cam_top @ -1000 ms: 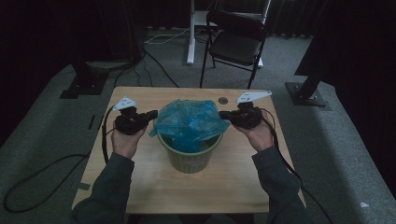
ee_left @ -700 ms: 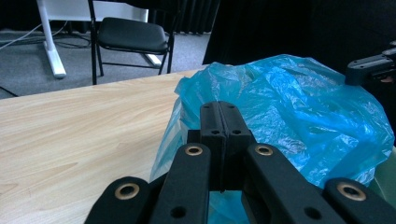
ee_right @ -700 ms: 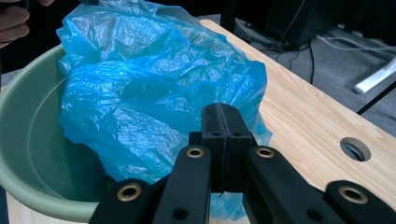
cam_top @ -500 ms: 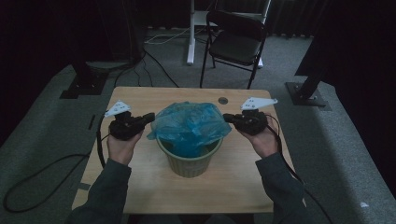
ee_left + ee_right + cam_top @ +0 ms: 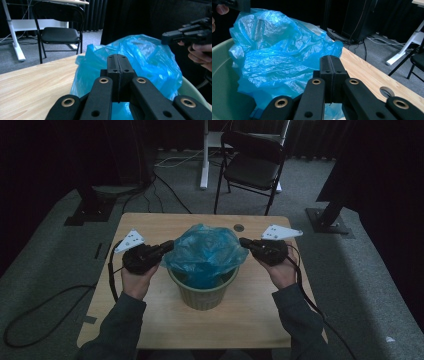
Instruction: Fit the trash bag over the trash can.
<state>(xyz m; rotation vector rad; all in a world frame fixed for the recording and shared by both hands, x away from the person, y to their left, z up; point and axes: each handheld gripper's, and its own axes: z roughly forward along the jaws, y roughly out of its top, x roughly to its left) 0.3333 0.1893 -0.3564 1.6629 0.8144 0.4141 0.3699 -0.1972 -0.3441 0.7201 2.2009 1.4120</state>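
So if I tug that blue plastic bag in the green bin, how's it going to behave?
The blue plastic bag looks thin and crinkled, so it would probably crumple and stretch instead of holding shape. It billows above the green bin, which suggests it is very light. The film looks glossy, so shut jaws might slip unless they pinch a fold.

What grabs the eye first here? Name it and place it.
The crumpled blue plastic bag billowing out of the pale green bin at the table's middle. A hand-held black tool flanks it on each side, the left tool and right tool, both with jaws pressed together at the bag's edges. Behind the table stands a black folding chair.
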